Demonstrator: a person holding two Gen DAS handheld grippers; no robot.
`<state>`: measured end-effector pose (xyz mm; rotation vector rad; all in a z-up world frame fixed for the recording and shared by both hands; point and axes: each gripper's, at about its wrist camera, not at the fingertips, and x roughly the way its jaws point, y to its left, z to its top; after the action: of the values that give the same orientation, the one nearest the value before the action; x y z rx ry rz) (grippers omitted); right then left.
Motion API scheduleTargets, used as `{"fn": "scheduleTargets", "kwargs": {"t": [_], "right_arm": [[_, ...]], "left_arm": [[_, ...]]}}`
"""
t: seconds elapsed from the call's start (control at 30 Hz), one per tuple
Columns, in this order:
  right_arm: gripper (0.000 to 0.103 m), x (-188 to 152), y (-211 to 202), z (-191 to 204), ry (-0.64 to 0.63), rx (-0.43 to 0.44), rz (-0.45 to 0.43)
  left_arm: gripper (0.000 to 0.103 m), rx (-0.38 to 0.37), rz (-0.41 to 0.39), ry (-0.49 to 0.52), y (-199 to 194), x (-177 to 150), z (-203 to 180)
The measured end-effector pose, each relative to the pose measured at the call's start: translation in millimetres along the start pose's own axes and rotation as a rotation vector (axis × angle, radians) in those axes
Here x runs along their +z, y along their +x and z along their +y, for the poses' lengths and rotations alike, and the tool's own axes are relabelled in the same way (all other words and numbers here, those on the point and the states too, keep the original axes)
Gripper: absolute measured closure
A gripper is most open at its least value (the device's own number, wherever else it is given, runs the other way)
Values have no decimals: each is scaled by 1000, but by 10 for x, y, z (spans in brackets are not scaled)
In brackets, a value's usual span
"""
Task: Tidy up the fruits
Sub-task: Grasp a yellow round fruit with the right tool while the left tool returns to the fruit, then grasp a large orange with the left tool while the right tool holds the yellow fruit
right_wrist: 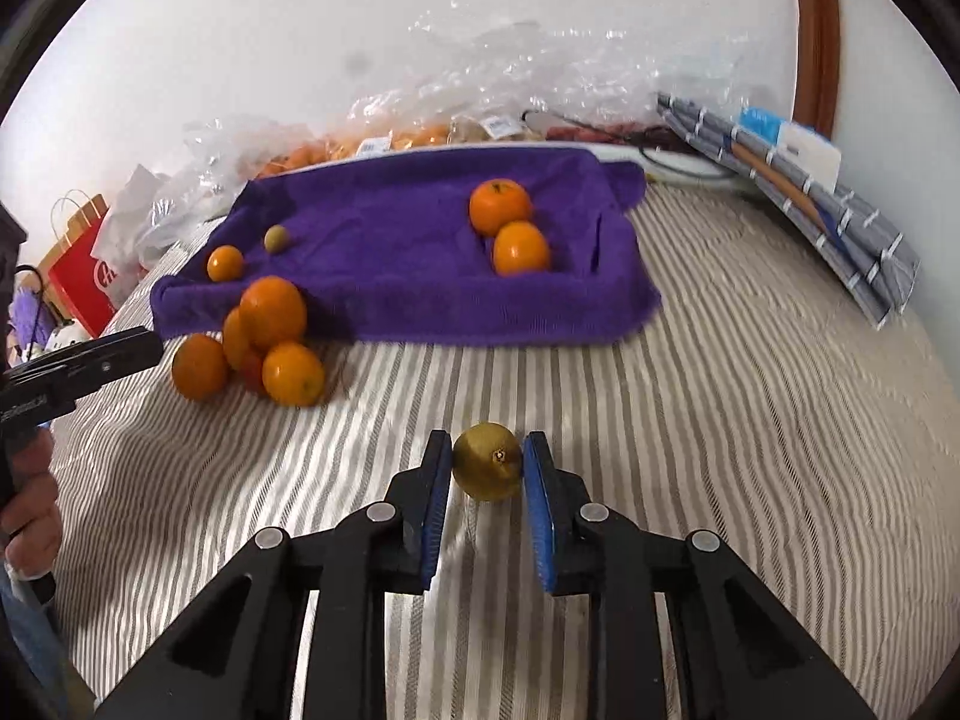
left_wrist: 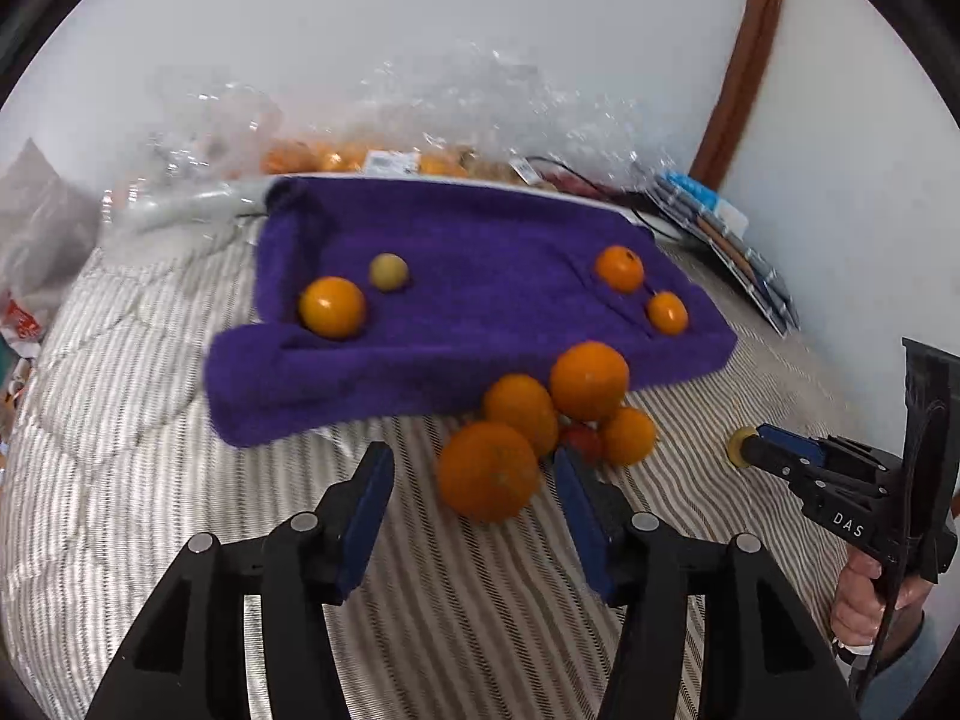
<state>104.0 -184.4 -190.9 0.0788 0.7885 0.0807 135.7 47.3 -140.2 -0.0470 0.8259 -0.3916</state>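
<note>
A purple towel-lined tray (left_wrist: 480, 312) (right_wrist: 408, 276) lies on the striped bed and holds several oranges and a small green fruit (left_wrist: 388, 271) (right_wrist: 276, 237). A pile of oranges (left_wrist: 540, 414) (right_wrist: 264, 342) with a small red fruit (left_wrist: 581, 441) sits in front of the tray. My left gripper (left_wrist: 474, 480) is open, its fingers on either side of the nearest orange (left_wrist: 487, 471). My right gripper (right_wrist: 486, 462) is shut on a yellow-green fruit (right_wrist: 487, 461) just above the bed; it also shows in the left wrist view (left_wrist: 744, 449).
Clear plastic bags of fruit (left_wrist: 360, 144) (right_wrist: 480, 90) lie behind the tray by the wall. A folded striped item (right_wrist: 798, 192) (left_wrist: 726, 240) leans at the right. A red paper bag (right_wrist: 81, 264) stands at the left.
</note>
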Motion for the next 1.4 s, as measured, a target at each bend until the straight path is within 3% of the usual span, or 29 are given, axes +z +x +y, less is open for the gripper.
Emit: {"fn": "scheduleTargets", "kwargs": {"t": [0.23, 0.4, 0.5, 0.57, 0.7, 0.87, 1.17, 1.4], "right_arm": [[75, -1, 142, 64, -10, -16, 23], [76, 17, 172, 80, -19, -23, 30], [76, 5, 134, 79, -12, -31, 13], [76, 4, 110, 49, 0, -24, 1], [76, 5, 80, -1, 24, -8, -18], [76, -4, 41, -29, 42, 8, -38], [76, -25, -19, -101, 84, -16, -69], [76, -63, -110, -204, 133, 12, -107]], "left_arm": [[43, 42, 31, 42, 164, -46, -79], [44, 40, 28, 3, 250, -74, -28], [63, 5, 28, 15, 262, -69, -41], [63, -4, 23, 18, 255, -72, -55], [63, -38, -30, -23, 153, -88, 11], [63, -25, -98, -35, 31, -102, 47], [63, -25, -141, -82, -32, -100, 145], [63, 12, -178, -111, -94, -91, 206]]}}
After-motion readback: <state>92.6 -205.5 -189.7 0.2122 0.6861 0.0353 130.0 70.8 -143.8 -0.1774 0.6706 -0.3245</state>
